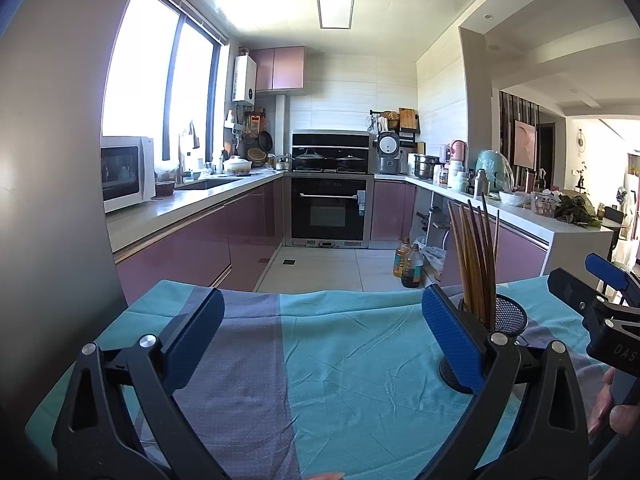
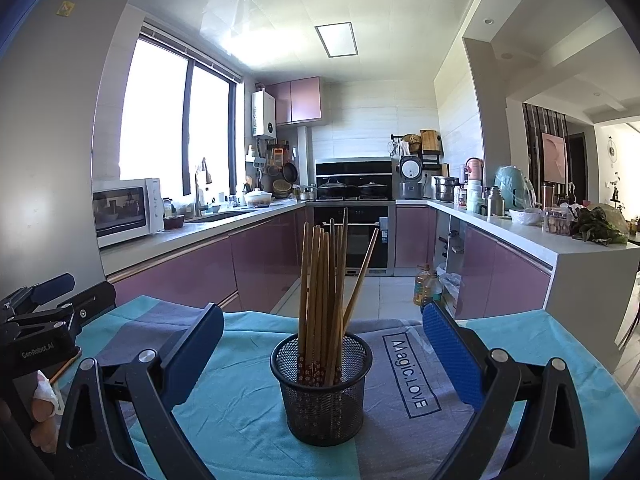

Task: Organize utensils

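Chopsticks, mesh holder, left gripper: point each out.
chopsticks (image 2: 322,280), right wrist view, mid-shafts of the bundle.
mesh holder (image 2: 322,404), right wrist view, front wall.
left gripper (image 1: 320,344), left wrist view, midway between open fingertips.

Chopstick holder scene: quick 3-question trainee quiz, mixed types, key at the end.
1. True or false: the chopsticks stand in the black mesh holder.
2. Which gripper has the holder centred between its open fingers? A) left gripper B) right gripper
3. Fill in: the holder stands on a teal and ____ cloth.

Key: 1 true; 2 B; 3 grey.
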`<state>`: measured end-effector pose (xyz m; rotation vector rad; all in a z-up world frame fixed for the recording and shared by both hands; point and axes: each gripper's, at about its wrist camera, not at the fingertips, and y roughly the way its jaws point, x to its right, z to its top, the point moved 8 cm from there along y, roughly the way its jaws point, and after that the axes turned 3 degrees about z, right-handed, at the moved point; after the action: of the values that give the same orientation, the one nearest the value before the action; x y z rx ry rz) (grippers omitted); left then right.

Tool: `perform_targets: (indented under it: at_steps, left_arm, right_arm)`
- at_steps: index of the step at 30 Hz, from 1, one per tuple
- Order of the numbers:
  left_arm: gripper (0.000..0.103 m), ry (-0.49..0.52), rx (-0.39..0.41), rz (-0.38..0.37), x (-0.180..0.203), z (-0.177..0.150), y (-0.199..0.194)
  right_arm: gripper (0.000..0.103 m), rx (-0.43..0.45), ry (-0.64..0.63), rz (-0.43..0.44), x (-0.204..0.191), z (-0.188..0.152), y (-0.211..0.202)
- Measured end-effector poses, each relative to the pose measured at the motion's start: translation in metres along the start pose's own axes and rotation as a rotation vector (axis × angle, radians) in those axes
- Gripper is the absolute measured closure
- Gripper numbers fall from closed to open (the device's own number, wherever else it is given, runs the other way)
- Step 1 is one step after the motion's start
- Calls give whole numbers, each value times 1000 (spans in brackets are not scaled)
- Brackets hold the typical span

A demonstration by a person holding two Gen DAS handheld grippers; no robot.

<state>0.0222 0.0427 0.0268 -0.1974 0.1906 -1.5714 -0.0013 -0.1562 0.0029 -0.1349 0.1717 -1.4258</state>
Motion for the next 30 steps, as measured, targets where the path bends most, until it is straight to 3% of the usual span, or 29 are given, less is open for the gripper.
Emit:
perform_targets:
  at_steps: [30]
  left_arm:
    - [6, 5, 2, 8, 0, 4, 0]
  right_arm:
    - [6, 8, -1, 9, 0, 2, 1]
